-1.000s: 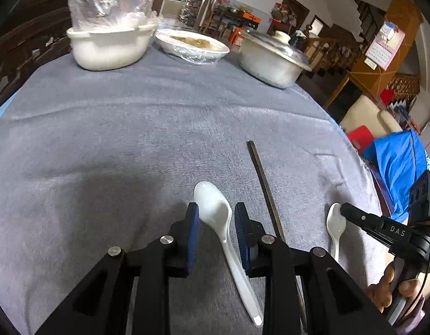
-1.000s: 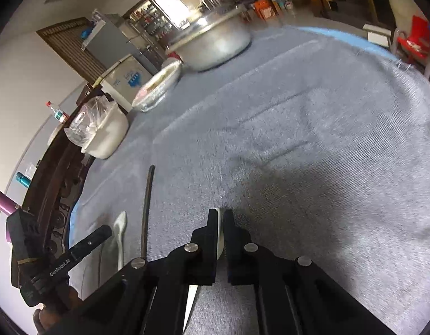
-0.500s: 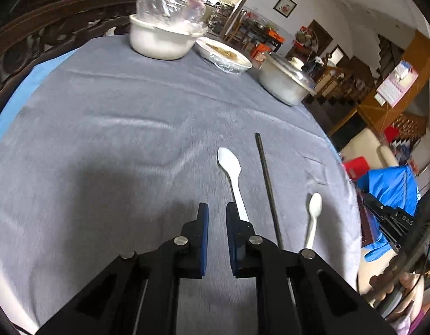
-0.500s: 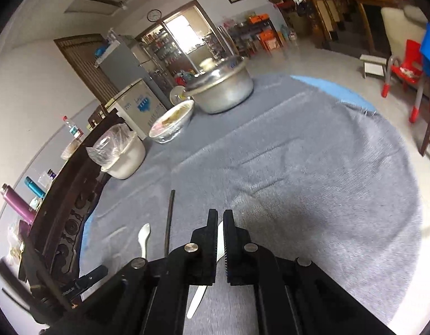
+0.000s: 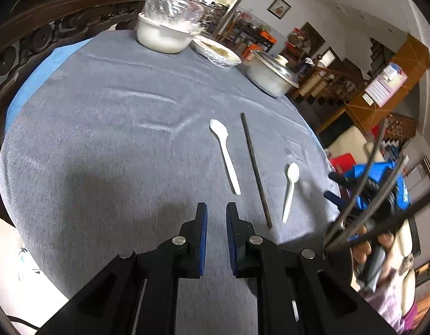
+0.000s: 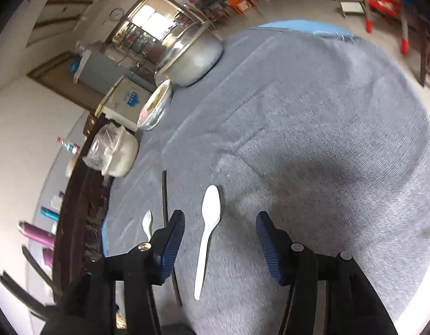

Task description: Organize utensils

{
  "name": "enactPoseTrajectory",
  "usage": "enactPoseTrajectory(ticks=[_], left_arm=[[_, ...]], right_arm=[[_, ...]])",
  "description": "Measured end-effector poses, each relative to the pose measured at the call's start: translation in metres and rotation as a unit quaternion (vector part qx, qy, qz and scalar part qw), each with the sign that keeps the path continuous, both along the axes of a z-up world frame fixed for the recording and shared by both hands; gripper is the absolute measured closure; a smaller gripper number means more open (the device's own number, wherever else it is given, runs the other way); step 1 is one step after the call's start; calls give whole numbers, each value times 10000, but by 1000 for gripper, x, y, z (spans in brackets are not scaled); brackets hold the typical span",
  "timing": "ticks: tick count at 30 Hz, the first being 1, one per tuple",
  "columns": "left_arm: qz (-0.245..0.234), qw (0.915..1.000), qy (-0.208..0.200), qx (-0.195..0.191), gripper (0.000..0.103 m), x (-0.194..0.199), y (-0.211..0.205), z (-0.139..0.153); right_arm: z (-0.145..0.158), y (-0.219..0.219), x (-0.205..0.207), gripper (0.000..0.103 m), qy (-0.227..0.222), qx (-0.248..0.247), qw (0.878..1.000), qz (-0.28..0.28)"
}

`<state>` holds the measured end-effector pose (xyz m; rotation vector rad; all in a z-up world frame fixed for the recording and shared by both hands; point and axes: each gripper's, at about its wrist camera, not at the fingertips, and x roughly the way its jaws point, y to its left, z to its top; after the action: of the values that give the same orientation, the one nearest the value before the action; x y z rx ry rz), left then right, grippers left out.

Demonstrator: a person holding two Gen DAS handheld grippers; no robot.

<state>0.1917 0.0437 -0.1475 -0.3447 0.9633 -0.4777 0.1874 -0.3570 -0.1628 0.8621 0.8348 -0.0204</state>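
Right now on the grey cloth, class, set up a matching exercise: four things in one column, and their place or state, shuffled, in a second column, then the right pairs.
Things
1. dark chopstick
2. metal pot
3. white bowl
4. right gripper

Places or states
A. covered with clear plastic
B. lying between two white spoons
C. lidded, at the far edge of the table
D. jaws opening either side of a white spoon, not touching it

Pairs: 1-B, 2-C, 3-A, 4-D
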Motion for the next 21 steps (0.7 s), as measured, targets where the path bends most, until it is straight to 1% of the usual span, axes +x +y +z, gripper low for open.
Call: enactPoseTrajectory(ticks=[3,5,7,8,9,10,11,12,13,14,15,16,17,19,21], left_arm=[[-172,9998,-90,-7,89,-9,0,3],[-243,9996,-141,-16,89,-15,0,6],[-394,9987,-311,-83,87,-24,-3,15],[-441,9982,-387,-91,80,-27,-3,18],[-508,9974,-506,-99,66,-32,-5,25],[-578,9962,-643,-124,59,-37,-7,33],[-626,9949,-775,-155,50,-41,-8,39],[-690,9926,-979,-194,45,-47,-10,48],[-720,9915,-1063,-187,44,-50,-10,52],[-745,9906,-1138,-151,42,-52,-12,57],[-755,9903,-1164,-117,42,-53,-13,59],[-751,9904,-1153,-116,42,-52,-14,60],[-741,9906,-1138,-129,42,-51,-14,60],[-680,9915,-1095,-147,42,-48,-15,59],[-648,9919,-1081,-164,42,-48,-15,58]], right_arm=[[-8,3,12,46,88,51,9999,137],[-11,9,23,46,160,-21,9996,226],[-15,15,33,47,186,-65,9993,308],[-17,20,39,48,223,-112,9991,351],[-20,23,44,48,267,-164,9988,366],[-23,26,49,49,323,-210,9986,373],[-27,29,54,52,355,-224,9984,384],[-27,31,56,57,308,-283,9985,366],[-27,34,60,59,295,-381,9981,377],[-28,37,64,70,283,-430,9978,422],[-30,39,67,86,305,-431,9975,477],[-33,44,72,94,377,-473,9966,555],[-34,46,73,99,375,-582,9960,570],[-31,53,71,101,286,-896,9940,551],[-27,54,64,101,174,-1078,9929,465]])
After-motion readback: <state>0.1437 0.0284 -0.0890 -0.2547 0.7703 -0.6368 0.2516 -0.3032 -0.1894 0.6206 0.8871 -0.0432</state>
